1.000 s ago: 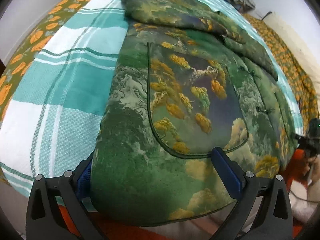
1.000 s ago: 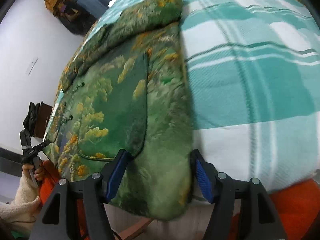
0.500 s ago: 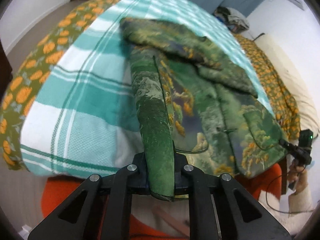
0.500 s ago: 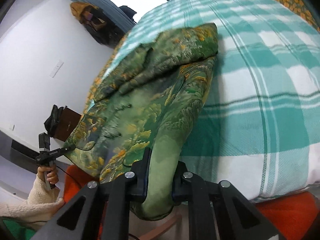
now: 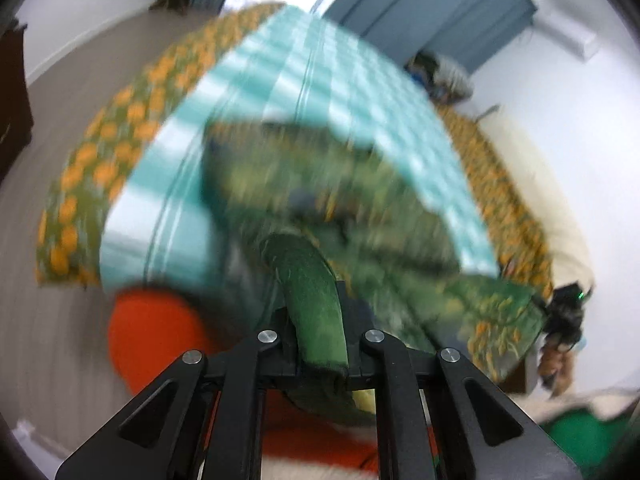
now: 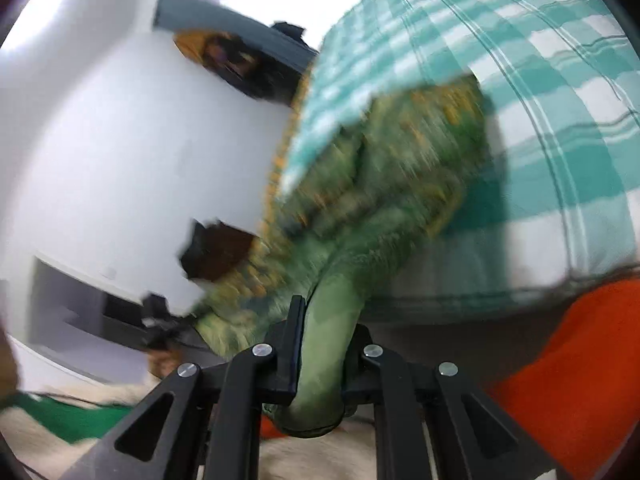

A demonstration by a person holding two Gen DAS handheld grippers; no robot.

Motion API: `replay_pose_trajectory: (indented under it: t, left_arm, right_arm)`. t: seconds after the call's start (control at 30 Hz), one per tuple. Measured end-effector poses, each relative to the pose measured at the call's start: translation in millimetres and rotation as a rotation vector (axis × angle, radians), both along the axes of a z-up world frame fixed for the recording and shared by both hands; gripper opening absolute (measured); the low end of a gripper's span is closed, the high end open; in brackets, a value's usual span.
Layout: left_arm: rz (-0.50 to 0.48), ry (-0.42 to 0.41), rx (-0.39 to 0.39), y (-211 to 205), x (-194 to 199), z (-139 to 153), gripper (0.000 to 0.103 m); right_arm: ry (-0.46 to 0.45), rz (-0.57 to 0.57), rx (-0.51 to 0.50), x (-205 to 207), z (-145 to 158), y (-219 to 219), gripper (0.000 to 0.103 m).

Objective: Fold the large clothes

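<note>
- Now both grippers pinch the near hem of the jacket (image 5: 320, 208), one at each corner, with that hem raised off the bed (image 5: 168, 184).
- Left gripper (image 5: 320, 340): jaws pressed together on a fold of green cloth; the cloth runs up between the fingers and bulges out below them.
- Right gripper (image 6: 322, 364): jaws likewise clamped on a thick roll of the same jacket (image 6: 400, 184); a rounded end of cloth hangs under the fingers.
- The rest of the jacket lies on the checked bedspread (image 6: 560, 100), its far part flat on the bed and its near part pulled up toward the grippers. Both views are blurred, so the collar and sleeves cannot be made out.
- The other gripper shows at the edge of each view, just beside the hem's opposite corner, held in a hand (image 5: 556, 364).
- Step in hand, as I judge: carrying the hem over toward the far end of the bed to fold the jacket in half.
- Risk: the cloth is thick and quilted; a pinch on a rolled edge may slip if the weight drags.
- Risk: unequal travel of the two corners would lay a skewed fold.
- Risk: the lower layers could slide along the bedspread and bunch up.
</note>
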State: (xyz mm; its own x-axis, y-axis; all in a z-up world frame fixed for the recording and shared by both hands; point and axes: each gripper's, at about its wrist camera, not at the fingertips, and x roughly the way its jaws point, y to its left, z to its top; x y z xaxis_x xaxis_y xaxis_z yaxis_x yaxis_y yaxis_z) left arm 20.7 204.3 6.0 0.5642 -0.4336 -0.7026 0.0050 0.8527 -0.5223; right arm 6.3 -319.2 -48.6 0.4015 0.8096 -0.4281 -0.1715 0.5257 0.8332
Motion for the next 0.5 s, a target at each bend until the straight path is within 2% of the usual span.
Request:
replay_pose_trajectory:
  t: [0.1,0.17,0.23,0.33,0.37,0.4,0.43,0.47,0.5]
  left_arm:
    - [0.031,-0.071,0.002,5.1,52.0,9.7,0.010]
    - [0.084,-0.062,-0.012,6.8,106.2,-5.2,0.010]
    - [0.137,-0.032,0.056,0.1,153.9,-28.2,0.010]
    - [0.171,-0.026,0.142,-16.8,200.1,-59.8,0.011]
    - [0.173,-0.022,0.161,-21.7,215.3,-74.2,0.015]
    - [0.173,-0.014,0.148,-23.6,227.3,-89.3,0.030]
    - [0.161,-0.001,0.117,-23.6,235.5,-102.2,0.039]
    - [0.153,0.015,0.083,-21.4,236.5,-111.0,0.056]
    - [0.164,0.036,0.041,-16.3,238.2,-120.8,0.066]
  right_arm:
    - [-0.072,-0.048,0.008,41.1,12.2,-4.1,0.013]
    - [-0.078,-0.093,0.054,85.1,3.9,-8.7,0.013]
    - [-0.040,-0.157,0.089,133.0,-19.2,-12.5,0.013]
    - [-0.012,-0.239,0.013,178.6,-51.4,-8.2,0.013]
    - [0.012,-0.275,-0.020,198.3,-71.2,-6.7,0.013]
    - [0.028,-0.299,-0.041,206.8,-83.1,-5.7,0.015]
    - [0.052,-0.324,-0.051,214.3,-94.6,-5.1,0.015]
    - [0.088,-0.343,-0.053,220.7,-110.3,-3.4,0.015]
    - [0.136,-0.357,-0.061,226.1,-127.0,-0.5,0.018]
